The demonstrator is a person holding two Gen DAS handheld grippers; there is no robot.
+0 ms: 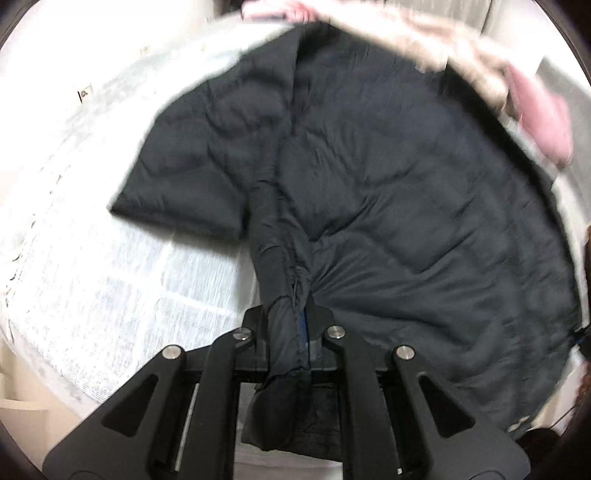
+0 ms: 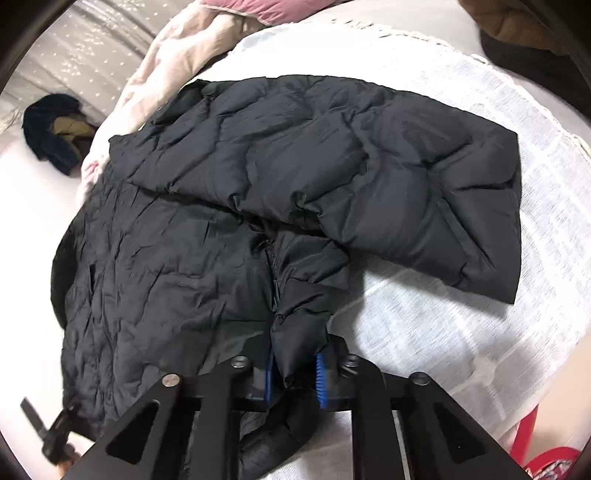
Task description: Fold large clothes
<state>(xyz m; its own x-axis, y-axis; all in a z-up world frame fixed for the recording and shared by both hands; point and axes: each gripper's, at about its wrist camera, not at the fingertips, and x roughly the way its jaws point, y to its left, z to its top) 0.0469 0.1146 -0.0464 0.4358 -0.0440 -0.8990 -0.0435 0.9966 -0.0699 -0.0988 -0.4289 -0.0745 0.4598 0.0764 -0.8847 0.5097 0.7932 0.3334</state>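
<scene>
A large black quilted puffer jacket [image 1: 388, 192] lies spread on a white woven cloth [image 1: 110, 266]. My left gripper [image 1: 291, 325] is shut on a bunched edge of the jacket, which hangs through the jaws. A sleeve [image 1: 184, 177] sticks out to the left. In the right wrist view the jacket [image 2: 184, 266] shows with a sleeve [image 2: 369, 166] folded across its top. My right gripper [image 2: 295, 373], with blue pads [image 2: 320, 373], is shut on another bunched edge of the jacket.
Beige and pink bedding [image 1: 480, 70] lies beyond the jacket, also in the right wrist view [image 2: 192, 44]. A dark fur-trimmed item [image 2: 55, 129] sits at the far left. A red object [image 2: 546, 458] is at the lower right. A brown garment [image 2: 517, 26] is at top right.
</scene>
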